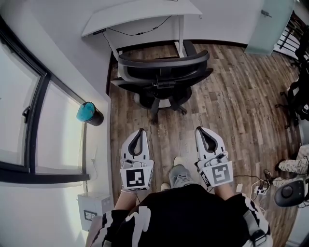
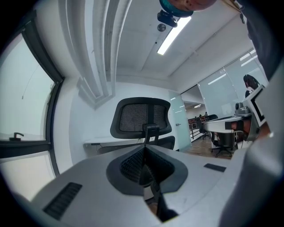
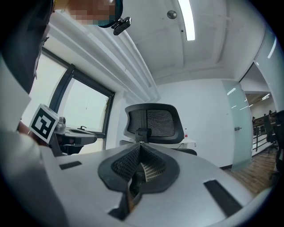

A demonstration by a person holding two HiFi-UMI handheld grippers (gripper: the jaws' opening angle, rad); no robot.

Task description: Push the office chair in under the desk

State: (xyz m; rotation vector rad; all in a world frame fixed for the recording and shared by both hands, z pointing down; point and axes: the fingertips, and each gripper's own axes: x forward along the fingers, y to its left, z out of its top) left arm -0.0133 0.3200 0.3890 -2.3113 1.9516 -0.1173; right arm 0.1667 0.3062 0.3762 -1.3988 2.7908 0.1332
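Black office chair [image 1: 164, 72] stands upper centre in the head view, backrest broadside, desk [image 1: 145, 12] just beyond, well ahead of the left gripper [image 1: 140, 132] and right gripper [image 1: 203, 131], both equally near, jaws pressed together on nothing.

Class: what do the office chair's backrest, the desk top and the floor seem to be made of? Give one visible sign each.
Backrest: black mesh, see-through weave, in a matte frame, likely plastic.
Desk top: smooth white board, perhaps laminate; no grain.
Floor: wood or wood-look planks; brown grain, seams.
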